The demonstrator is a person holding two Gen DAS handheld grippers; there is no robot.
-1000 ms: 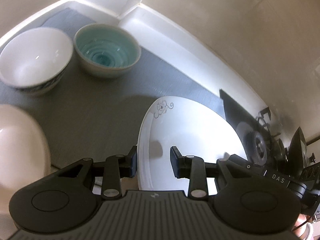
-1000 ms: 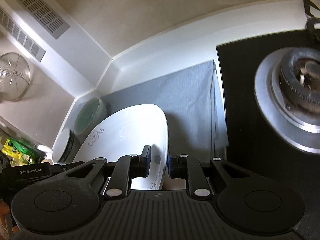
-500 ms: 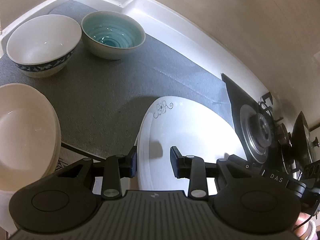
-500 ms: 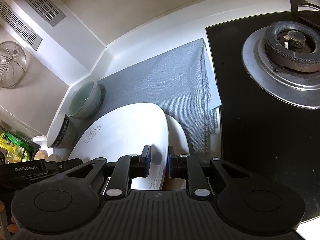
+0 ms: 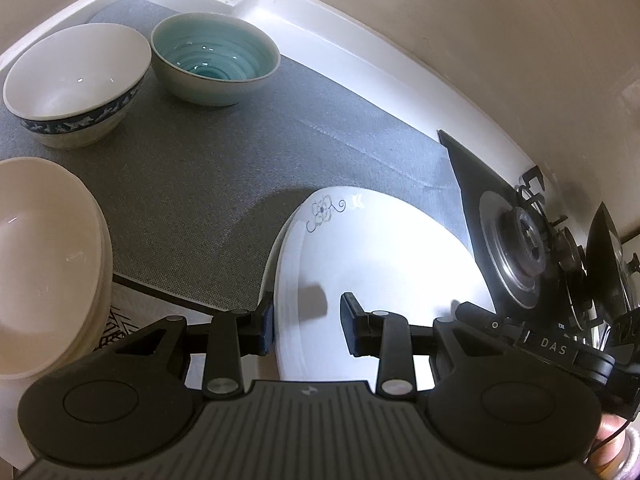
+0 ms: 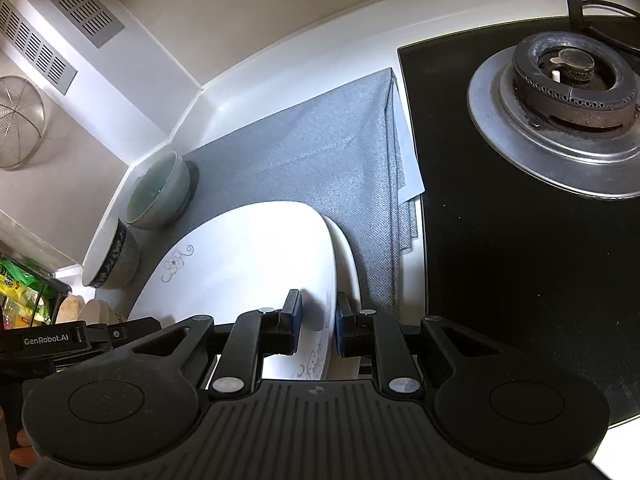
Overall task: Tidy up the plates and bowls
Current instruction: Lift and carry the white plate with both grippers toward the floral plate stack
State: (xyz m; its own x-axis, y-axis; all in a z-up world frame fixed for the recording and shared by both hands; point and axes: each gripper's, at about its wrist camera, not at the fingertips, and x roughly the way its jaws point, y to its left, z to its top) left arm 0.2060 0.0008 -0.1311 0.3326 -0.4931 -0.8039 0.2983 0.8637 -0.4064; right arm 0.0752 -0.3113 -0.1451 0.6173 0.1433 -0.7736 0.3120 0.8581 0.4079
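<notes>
Right gripper (image 6: 316, 326) and left gripper (image 5: 306, 322) each clamp the floral plate's (image 5: 380, 248) rim; stacking unfinished; teal bowl (image 5: 214, 64), blue-banded bowl (image 5: 76, 80) stand unnested.

White counter (image 6: 280, 76): grey mat (image 5: 224, 184) carrying bowls; black hob (image 6: 520, 260) alongside.

Legible markings are two. White lettering "DAS" stands on the black body of the right gripper (image 5: 554, 350), seen at the lower right of the left wrist view. White lettering "GenRobot.AI" stands on the black body of the left gripper (image 6: 48, 339), seen at the left edge of the right wrist view. Green and yellow packaging (image 6: 16, 292) at the far left of the right wrist view bears print that is too small to read. The decorated white plate (image 6: 248, 264) carries a flower motif only, no text.
</notes>
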